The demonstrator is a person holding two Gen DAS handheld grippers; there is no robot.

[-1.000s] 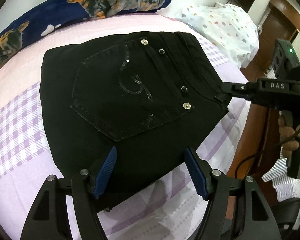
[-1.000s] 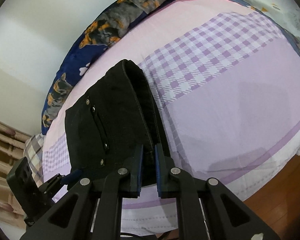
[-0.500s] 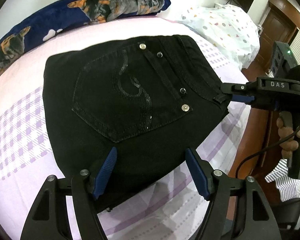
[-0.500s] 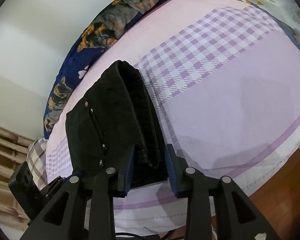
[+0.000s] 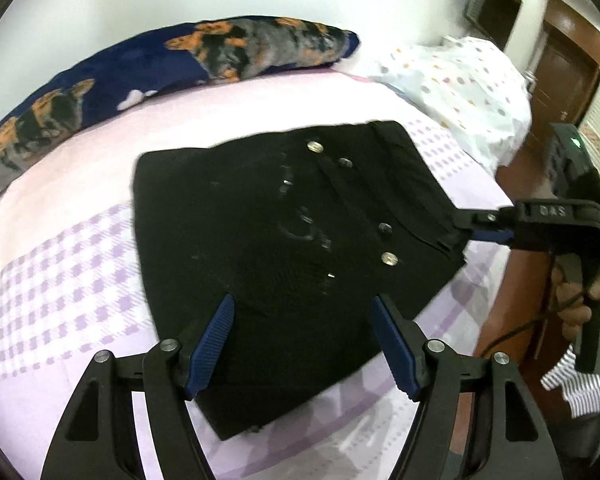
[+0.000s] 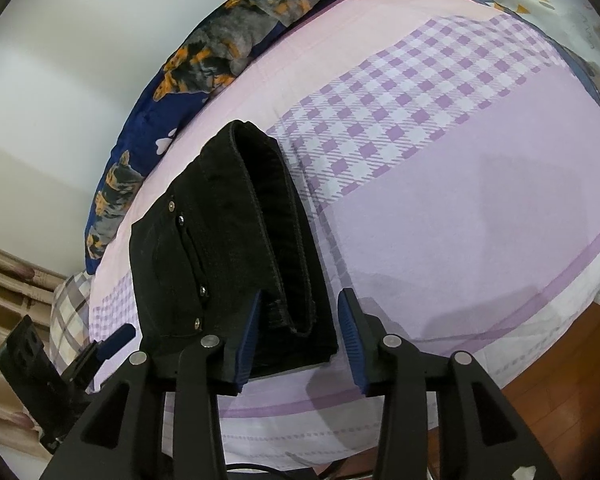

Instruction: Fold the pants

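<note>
The black pants lie folded into a compact stack on the bed, back pocket with metal rivets facing up. My left gripper is open, its blue-padded fingers straddling the near edge of the stack just above it. My right gripper is open, with its fingers either side of the waistband corner of the pants. It also shows in the left wrist view at the stack's right corner. The left gripper shows in the right wrist view at the lower left.
The bed sheet is pink and purple check. A navy dog-print pillow lies along the far wall. A white dotted quilt is bunched at the far right. The bed edge and wooden floor are close to the right gripper.
My right gripper has opened and let go of the waistband corner. The left gripper stayed open and drew back slightly from the stack.
</note>
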